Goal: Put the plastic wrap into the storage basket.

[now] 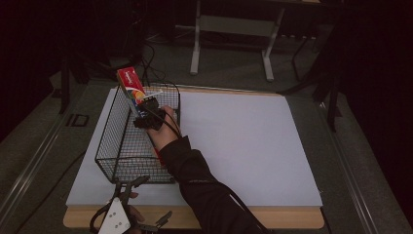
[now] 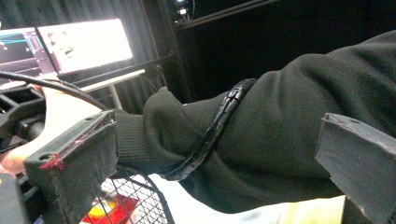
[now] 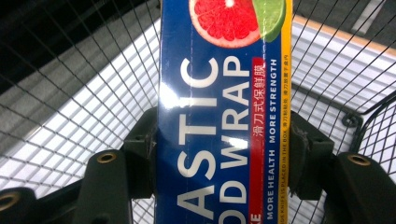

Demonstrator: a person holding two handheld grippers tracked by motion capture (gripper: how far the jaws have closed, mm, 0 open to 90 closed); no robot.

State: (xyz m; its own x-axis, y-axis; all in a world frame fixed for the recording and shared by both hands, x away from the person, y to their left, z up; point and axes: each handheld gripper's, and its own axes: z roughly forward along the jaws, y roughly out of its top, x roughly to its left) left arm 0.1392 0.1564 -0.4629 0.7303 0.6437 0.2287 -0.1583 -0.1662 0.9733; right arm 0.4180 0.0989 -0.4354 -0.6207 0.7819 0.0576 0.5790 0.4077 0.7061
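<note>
The left fingers [image 2: 70, 168] stand apart with nothing between them: in the left gripper view one padded finger rises at the lower left and the other at the far right, and the person's dark sleeve [image 2: 280, 135] crosses the wide gap behind them. In the high view the left gripper [image 1: 127, 207] sits at the near edge of the bench [image 1: 243, 146], just in front of the basket [image 1: 109, 146], with its grey plate on top.

The wire basket stands on the white sheet at the left side of the bench. The right hand [image 1: 163, 127] reaches into it from the near right, over its right wall.

The right gripper [image 1: 146, 109] is over the far end of the basket, and its fingers [image 3: 135, 149] are clenched on the box [image 3: 224, 116] of plastic wrap, one pad pressed on each long side. The box is blue with white lettering, a grapefruit slice and a lime printed at one end, and a yellow strip along one edge. In the high view the box [image 1: 131, 85] tilts up and to the left, its red end sticking out above the basket's far rim, its lower end inside the wire walls. Basket mesh shows on both sides of the box in the right gripper view.
</note>
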